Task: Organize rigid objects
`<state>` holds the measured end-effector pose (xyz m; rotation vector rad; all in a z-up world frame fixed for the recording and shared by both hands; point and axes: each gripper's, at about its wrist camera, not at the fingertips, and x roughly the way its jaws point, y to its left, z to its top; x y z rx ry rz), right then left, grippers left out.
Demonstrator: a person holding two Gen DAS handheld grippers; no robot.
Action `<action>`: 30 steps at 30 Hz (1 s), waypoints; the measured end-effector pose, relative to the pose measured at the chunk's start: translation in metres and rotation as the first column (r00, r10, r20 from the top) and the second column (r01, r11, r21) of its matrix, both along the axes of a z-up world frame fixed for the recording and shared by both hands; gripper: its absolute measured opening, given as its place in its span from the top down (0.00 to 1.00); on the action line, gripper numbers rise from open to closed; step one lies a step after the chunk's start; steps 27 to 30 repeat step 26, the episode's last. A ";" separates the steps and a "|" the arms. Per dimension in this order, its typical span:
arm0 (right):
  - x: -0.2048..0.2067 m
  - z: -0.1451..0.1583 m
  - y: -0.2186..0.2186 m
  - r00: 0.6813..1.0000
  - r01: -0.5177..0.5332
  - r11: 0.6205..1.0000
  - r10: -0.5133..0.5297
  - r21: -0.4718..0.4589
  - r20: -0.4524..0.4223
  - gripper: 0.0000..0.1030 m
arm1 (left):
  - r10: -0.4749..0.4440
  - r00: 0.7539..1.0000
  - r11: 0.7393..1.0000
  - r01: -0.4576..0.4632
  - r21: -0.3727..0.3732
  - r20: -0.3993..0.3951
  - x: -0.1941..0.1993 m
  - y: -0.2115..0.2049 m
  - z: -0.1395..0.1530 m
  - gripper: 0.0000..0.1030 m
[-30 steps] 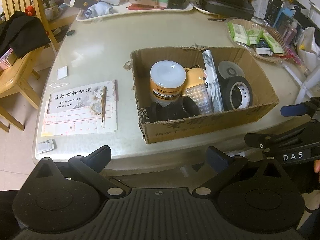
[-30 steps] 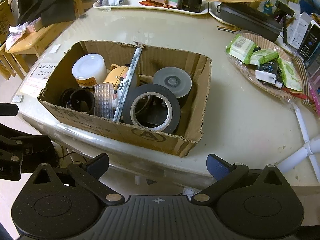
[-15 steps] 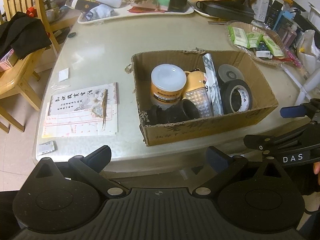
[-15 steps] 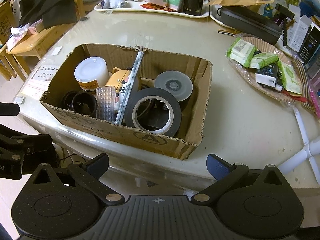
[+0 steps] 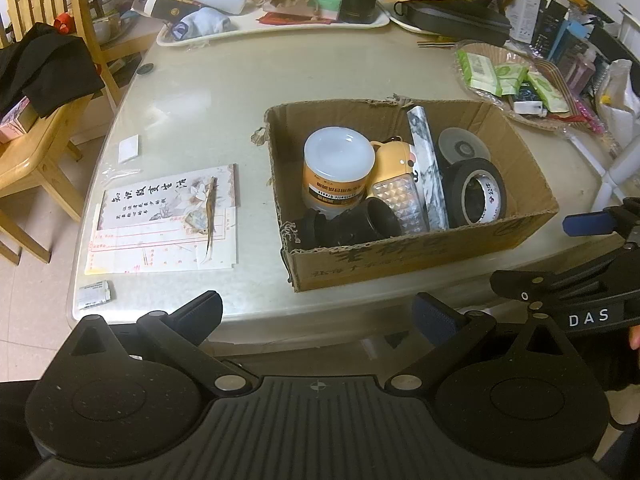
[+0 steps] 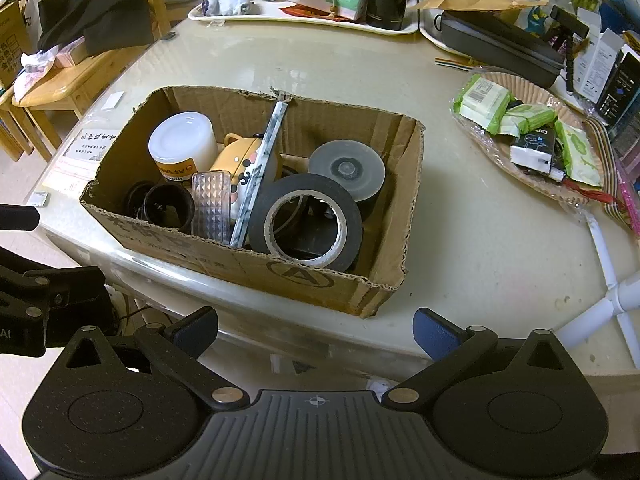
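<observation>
A cardboard box [image 5: 420, 256] [image 6: 256, 268] stands at the table's near edge. It holds a white-lidded jar [image 5: 338, 168] [image 6: 182, 148], a yellow bear-shaped item [image 5: 394, 160] [image 6: 240, 156], a clear faceted case [image 5: 396, 200] [image 6: 210, 208], a marbled stick [image 5: 428, 176] [image 6: 260, 168], a black tape roll [image 5: 478, 192] [image 6: 308, 220], a grey disc [image 5: 460, 146] [image 6: 347, 170] and a black cylinder [image 5: 360, 224] [image 6: 168, 210]. My left gripper [image 5: 318, 312] is open and empty, short of the table edge. My right gripper [image 6: 316, 326] is open and empty before the box.
Printed papers [image 5: 168, 220] lie left of the box. A basket of green packets [image 6: 528, 128] sits at the right. White trays [image 5: 272, 28] with clutter line the far edge. A wooden chair [image 5: 36, 112] with black cloth stands left. A white stand [image 6: 612, 296] is at the right.
Both cameras have risen and tilted slightly, so the box sits a little lower in view. Nothing on the table has moved. Both grippers stay open.
</observation>
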<state>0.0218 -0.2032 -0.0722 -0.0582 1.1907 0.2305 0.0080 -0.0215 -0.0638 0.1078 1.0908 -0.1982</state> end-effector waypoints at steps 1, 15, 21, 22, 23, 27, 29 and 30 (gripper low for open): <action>0.000 0.000 0.000 1.000 0.000 1.000 0.000 0.000 0.001 0.00 | -0.001 1.000 1.000 0.001 0.001 0.000 0.000 0.000 0.000 0.00; 0.000 0.000 0.001 1.000 -0.001 1.000 0.001 -0.004 -0.004 0.00 | 0.000 1.000 1.000 0.000 0.001 -0.001 0.000 0.000 -0.001 0.00; 0.000 0.000 0.001 1.000 -0.002 1.000 0.002 -0.003 -0.004 0.00 | 0.001 1.000 1.000 -0.001 -0.006 0.009 -0.002 0.001 0.000 0.00; 0.000 0.000 0.002 1.000 -0.001 1.000 0.001 -0.004 -0.004 0.00 | 0.003 1.000 1.000 -0.003 -0.010 0.016 -0.002 0.001 0.000 0.00; 0.000 0.001 0.002 1.000 -0.001 1.000 0.001 -0.004 -0.005 0.00 | 0.005 1.000 1.000 -0.004 -0.016 0.023 -0.003 0.001 0.002 0.00; -0.001 0.001 0.002 1.000 -0.001 1.000 0.001 -0.003 -0.003 0.00 | 0.008 0.999 1.000 -0.007 -0.027 0.031 -0.003 0.001 0.003 0.00; -0.001 0.001 0.002 1.000 -0.001 1.000 0.001 -0.003 -0.003 0.00 | 0.008 0.999 1.000 -0.007 -0.027 0.031 -0.003 0.001 0.003 0.00; -0.001 0.001 0.002 1.000 -0.001 1.000 0.001 -0.003 -0.003 0.00 | 0.008 0.999 1.000 -0.007 -0.027 0.031 -0.003 0.001 0.003 0.00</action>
